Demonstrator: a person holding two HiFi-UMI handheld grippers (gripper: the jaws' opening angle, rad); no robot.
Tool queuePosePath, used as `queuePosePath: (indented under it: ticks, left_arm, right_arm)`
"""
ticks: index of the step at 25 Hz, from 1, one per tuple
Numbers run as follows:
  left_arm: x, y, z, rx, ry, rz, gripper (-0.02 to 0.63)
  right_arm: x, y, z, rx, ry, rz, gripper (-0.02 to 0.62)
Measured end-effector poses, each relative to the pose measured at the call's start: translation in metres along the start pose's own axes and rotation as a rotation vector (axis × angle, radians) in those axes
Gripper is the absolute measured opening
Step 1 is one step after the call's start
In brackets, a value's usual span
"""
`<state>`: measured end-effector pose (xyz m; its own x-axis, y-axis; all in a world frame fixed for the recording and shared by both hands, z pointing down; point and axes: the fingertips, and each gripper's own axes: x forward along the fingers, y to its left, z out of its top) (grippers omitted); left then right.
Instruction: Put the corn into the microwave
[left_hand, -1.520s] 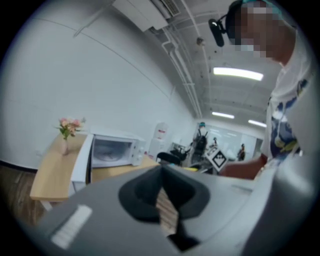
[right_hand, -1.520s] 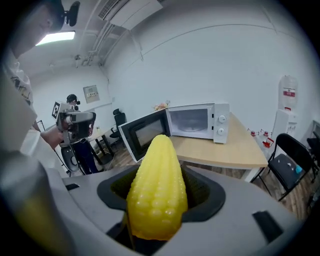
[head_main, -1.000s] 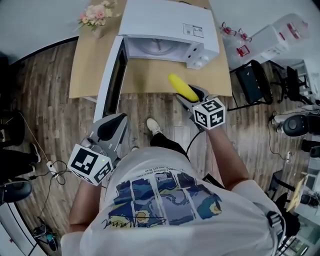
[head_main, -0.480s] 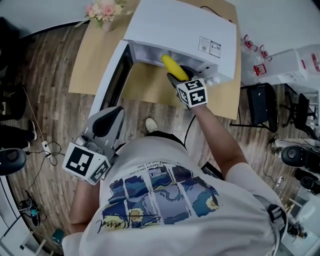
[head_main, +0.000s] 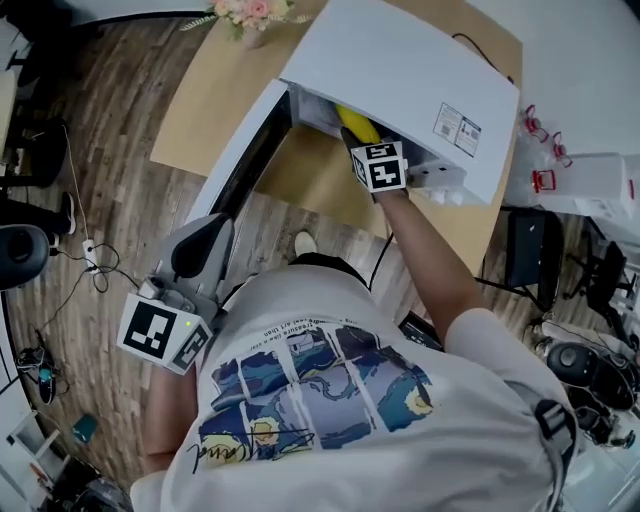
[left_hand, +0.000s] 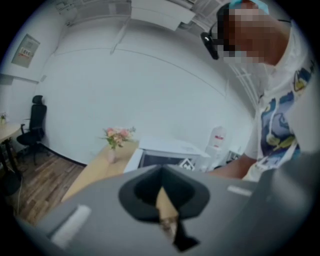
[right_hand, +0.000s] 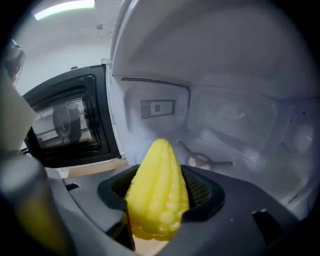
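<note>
The corn (right_hand: 156, 187) sits clamped between the two fingers of the right gripper (head_main: 364, 150), its thick end down in the dark pads and its pointed end sticking out past the fingertips. That tip is already inside the mouth of the microwave (head_main: 400, 70), above the bare white floor of the cavity and touching no wall. In the head view the right arm is stretched forward from the shoulder, with the marker cube right at the front edge of the oven.

The microwave door (head_main: 243, 150) hangs wide open to the left, and the right gripper view shows its dark mesh window beside the corn. The oven stands on a light wooden table (head_main: 195, 110), with a small vase of pink flowers (head_main: 255, 12) at the far corner.

The left gripper (head_main: 203, 240) is held low at the person's left side over the plank floor, well apart from the table, its fingers drawn together on nothing and pointing towards the open door.
</note>
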<state>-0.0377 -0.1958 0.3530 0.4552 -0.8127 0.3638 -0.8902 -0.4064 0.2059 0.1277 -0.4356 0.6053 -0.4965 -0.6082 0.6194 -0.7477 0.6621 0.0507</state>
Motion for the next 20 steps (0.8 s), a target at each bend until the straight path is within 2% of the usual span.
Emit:
queuePosePath:
  ticks: [8, 12, 20]
  left_arm:
    - [-0.009, 0.015, -0.005, -0.029, 0.01, 0.093, 0.009]
    - [-0.012, 0.017, -0.009, -0.038, 0.018, 0.105, 0.009]
    - [-0.021, 0.02, -0.012, -0.044, 0.021, 0.118, 0.009]
  right_arm:
    - [0.023, -0.003, 0.014, -0.043, -0.01, -0.014, 0.255]
    - [0.026, -0.001, 0.012, -0.066, 0.018, -0.026, 0.255]
    - [0.029, -0.003, 0.012, -0.043, 0.052, -0.025, 0.256]
